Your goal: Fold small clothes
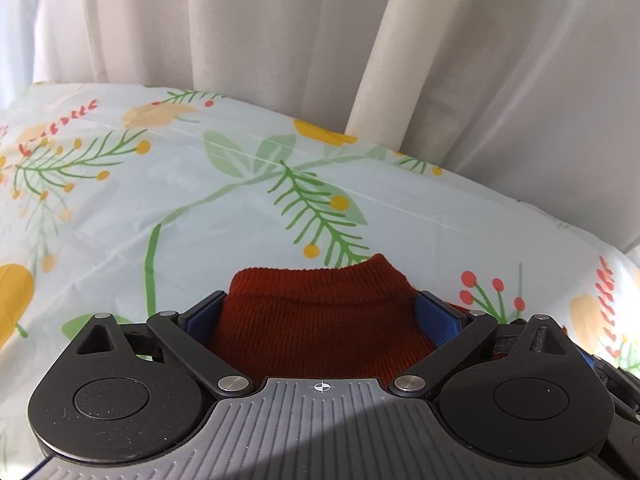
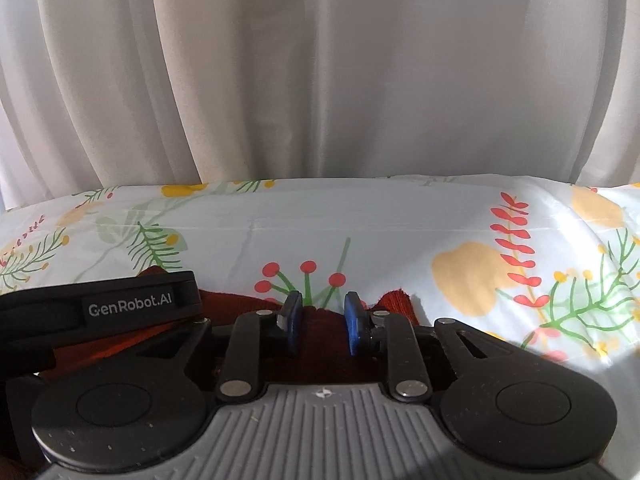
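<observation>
White curtains (image 2: 320,80) hang behind the surface (image 1: 420,216), which wears a flower-printed cloth. On it lies a rust-red knitted garment (image 1: 320,320). Left claw (image 1: 320,308) is spread wide, its blue pads (image 1: 202,314) flanking the knit's ribbed end without pressing it. Right claw (image 2: 322,320) stands narrowly parted above the garment's edge, pads gripping nothing, the other tool just beside it.

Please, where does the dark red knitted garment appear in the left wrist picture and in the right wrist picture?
Left wrist: the dark red knitted garment lies at bottom centre, between the blue pads, ribbed edge towards the curtain.
Right wrist: the dark red knitted garment shows low in the picture, behind and under the fingers, partly hidden.
Shared landmark: the three red berries printed on the floral tablecloth.
</observation>
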Tool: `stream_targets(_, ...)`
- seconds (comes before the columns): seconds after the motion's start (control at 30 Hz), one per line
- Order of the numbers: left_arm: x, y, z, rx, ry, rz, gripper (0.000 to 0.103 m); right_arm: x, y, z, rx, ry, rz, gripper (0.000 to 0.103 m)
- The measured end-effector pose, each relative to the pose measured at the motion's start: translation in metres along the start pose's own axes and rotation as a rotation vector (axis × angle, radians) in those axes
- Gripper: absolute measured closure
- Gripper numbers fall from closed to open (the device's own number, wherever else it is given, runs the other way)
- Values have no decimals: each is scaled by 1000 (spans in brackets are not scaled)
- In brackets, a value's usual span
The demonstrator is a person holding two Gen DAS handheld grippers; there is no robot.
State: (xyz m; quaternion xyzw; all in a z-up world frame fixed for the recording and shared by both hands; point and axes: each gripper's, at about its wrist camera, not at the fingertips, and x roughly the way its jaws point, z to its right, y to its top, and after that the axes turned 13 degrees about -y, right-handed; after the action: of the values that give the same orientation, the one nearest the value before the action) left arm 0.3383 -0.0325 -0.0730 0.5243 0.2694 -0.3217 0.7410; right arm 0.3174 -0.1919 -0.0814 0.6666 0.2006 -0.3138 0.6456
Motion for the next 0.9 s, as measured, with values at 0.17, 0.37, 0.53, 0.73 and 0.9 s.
stream_targets(0.17,-30,-15,-10,24,-94,-97,4,-15,-7,22,84,61,-44,56)
stream_targets(0.37,-127,-85,-48,2,-187,-55,4,-106,-55,68,47,156,-36,56)
stream_targets(0.53,-188,-136,-58,-43,-207,-42,6,-158,-118,129,232,302,-167,56)
stream_targets(0.73,-183,-155,-33,116,-132,-82,6,-159,-138,142,404,449,-283,57)
stream_targets(0.9,-166,-160,-34,121,-74,-87,8,-141,-140,136,520,441,-316,86)
